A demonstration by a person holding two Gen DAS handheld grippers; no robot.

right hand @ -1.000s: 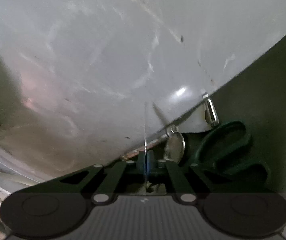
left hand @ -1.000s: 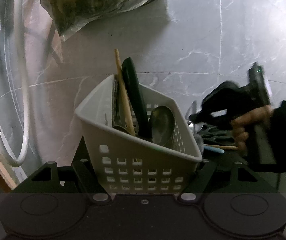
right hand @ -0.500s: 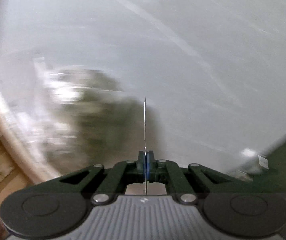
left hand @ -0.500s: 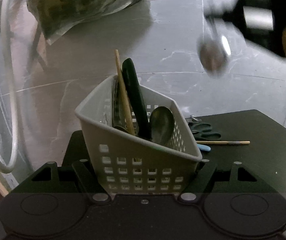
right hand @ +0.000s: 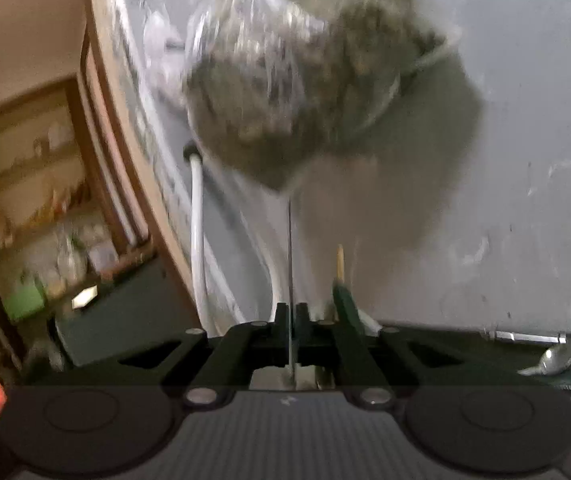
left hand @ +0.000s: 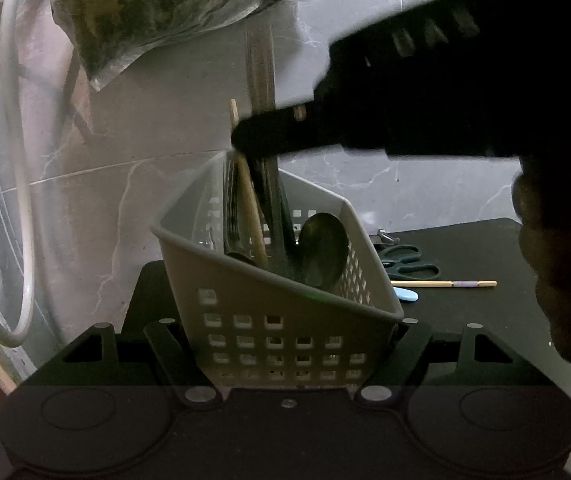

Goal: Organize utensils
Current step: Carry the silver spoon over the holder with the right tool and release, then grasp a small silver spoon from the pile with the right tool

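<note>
Left tongs (left hand: 287,330) are clamped across the near corner of the basket (left hand: 245,300), pads tight on both perforated walls. The likely reason is to steady it on the counter (left hand: 465,248) and keep its mouth tipped toward the incoming piece. Basket already holds a chopstick (left hand: 247,200), a spoon (left hand: 323,244) and a dark handle, all standing on end. Left hand is out of view; its tongs aim slightly downward at basket height. Right hand (left hand: 557,280) is close on the right, dark and blurred, and reaches in across the basket from above. Right tongs (right hand: 291,312) sit over the back rim, jaws just opened a little. A thin metal utensil (right hand: 290,260) stands edge-on between them, and the pads look clear of it. Judged a release, so the piece drops upright among the others; from the left camera it is only a vertical smear. Waiting beyond on the counter: scissors (left hand: 405,260), a second chopstick (left hand: 441,283) and a blue piece (left hand: 405,295). Farthest back, a bag of greens (left hand: 165,12) and a hose (left hand: 13,160) against the tiled wall.
</note>
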